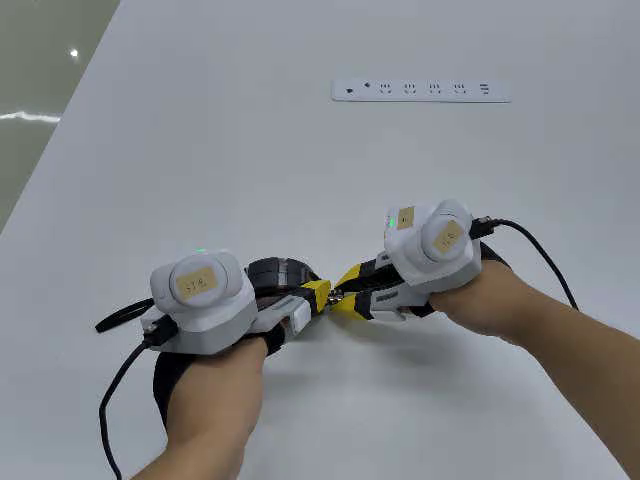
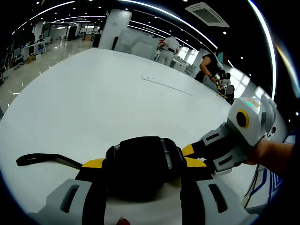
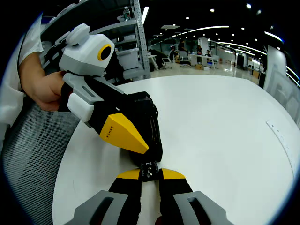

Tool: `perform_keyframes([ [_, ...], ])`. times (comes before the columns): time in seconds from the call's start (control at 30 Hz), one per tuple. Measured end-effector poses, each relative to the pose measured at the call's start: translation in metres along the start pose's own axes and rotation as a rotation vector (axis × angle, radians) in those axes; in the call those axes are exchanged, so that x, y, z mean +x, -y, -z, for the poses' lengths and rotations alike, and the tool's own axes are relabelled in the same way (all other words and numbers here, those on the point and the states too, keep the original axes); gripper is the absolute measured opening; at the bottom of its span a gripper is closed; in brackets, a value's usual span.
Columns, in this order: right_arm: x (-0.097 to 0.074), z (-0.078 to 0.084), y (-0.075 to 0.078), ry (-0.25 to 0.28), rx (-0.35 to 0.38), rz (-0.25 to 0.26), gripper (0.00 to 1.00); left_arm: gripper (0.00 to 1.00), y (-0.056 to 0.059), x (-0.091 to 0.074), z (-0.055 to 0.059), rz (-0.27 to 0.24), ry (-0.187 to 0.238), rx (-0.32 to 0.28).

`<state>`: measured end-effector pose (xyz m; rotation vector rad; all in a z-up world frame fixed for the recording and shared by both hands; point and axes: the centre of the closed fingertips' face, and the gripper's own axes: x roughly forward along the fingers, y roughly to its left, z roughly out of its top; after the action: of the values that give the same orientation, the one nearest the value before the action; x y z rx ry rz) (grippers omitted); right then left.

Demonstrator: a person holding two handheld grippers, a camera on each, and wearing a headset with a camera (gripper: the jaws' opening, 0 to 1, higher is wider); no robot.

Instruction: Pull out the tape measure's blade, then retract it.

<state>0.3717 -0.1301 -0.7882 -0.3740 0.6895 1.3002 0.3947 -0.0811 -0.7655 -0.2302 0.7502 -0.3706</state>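
Tape measure (image 2: 140,166): case was black; wrist strap (image 2: 42,159) was black.
Blade end (image 3: 149,166): was black with small white markings.
Left gripper (image 1: 316,294): body was white and grey; jaws were black with yellow tips.
Right gripper (image 3: 150,174): had the same colour scheme.
Stickers (image 1: 196,283): were tan.
Cables (image 1: 545,255): were black.
Table (image 1: 250,130): was plain white.
Power strip (image 1: 420,90): was white with dark sockets.

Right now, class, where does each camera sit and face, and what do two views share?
Head view: on the headset, facing down at the table; left hand, right hand show.
Left gripper view: on left gripper, along jaws round the tape measure; right hand shows.
Right gripper view: on right gripper, along jaws pinching the blade tip; left hand shows.
Both share the tape measure.
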Motion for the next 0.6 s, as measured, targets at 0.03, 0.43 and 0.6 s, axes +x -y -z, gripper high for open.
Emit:
perform_keyframes([
  [0.03, 0.0005, -0.0006, 0.0, 0.0, -0.002, 0.0, 0.11, 0.59, 0.0, 0.0, -0.0001, 0.0, 0.0, 0.0],
  [0.43, 0.0032, -0.0032, -0.0001, 0.009, -0.002, -0.002, 0.11, 0.59, 0.0001, -0.0004, -0.0005, 0.0, 0.004, -0.004],
  [0.6, 0.0035, -0.0036, 0.0001, 0.012, 0.0, 0.003, 0.12, 0.59, 0.0, -0.0005, -0.0007, 0.0, 0.006, -0.006],
])
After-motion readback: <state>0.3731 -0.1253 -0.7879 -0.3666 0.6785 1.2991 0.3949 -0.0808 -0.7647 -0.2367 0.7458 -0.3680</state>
